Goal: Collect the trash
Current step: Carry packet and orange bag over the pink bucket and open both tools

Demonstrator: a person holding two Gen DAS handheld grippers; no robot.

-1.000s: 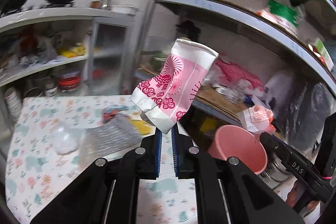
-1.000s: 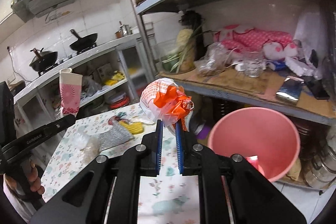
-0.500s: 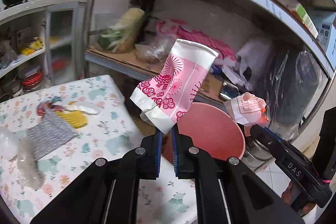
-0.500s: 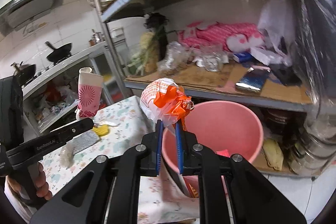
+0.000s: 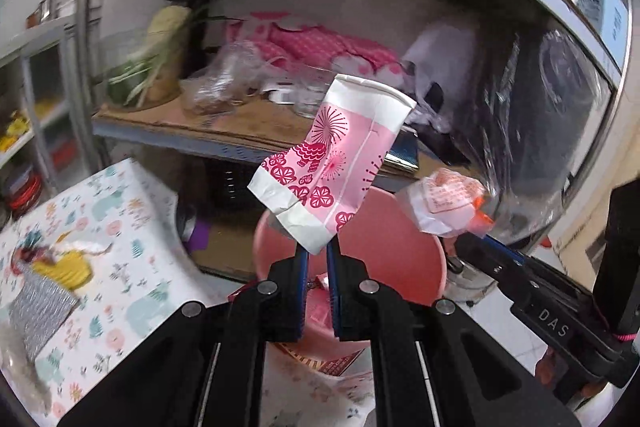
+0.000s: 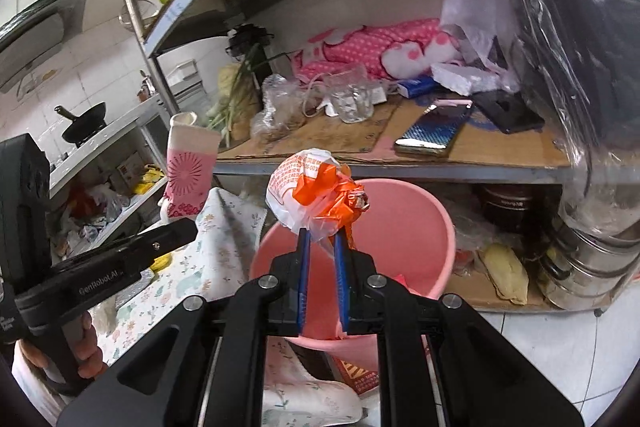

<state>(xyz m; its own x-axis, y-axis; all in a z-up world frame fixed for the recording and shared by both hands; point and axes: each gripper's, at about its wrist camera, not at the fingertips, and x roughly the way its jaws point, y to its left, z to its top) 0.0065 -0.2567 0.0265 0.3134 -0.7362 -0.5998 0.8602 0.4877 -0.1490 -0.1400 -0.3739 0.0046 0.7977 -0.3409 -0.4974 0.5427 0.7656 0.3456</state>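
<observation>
My left gripper (image 5: 317,251) is shut on a crushed pink and white paper cup (image 5: 332,163) and holds it over the near rim of the pink bucket (image 5: 384,259). My right gripper (image 6: 320,235) is shut on a crumpled white and orange plastic wrapper (image 6: 316,191) and holds it above the same pink bucket (image 6: 404,231). The cup (image 6: 188,171) and the left gripper (image 6: 132,251) show at the left of the right wrist view. The wrapper (image 5: 444,203) and the right gripper (image 5: 460,239) show at the right of the left wrist view.
The table with a floral cloth (image 5: 120,267) stands left of the bucket, with a silver foil packet (image 5: 36,307) and yellow scraps (image 5: 68,267) on it. A cluttered metal shelf (image 6: 400,147) is behind the bucket. Steel pots (image 6: 592,267) stand under the shelf at right.
Both grippers have swung right, away from the table and toward the bucket. The cup and the wrapper now hang over the bucket, still held.
</observation>
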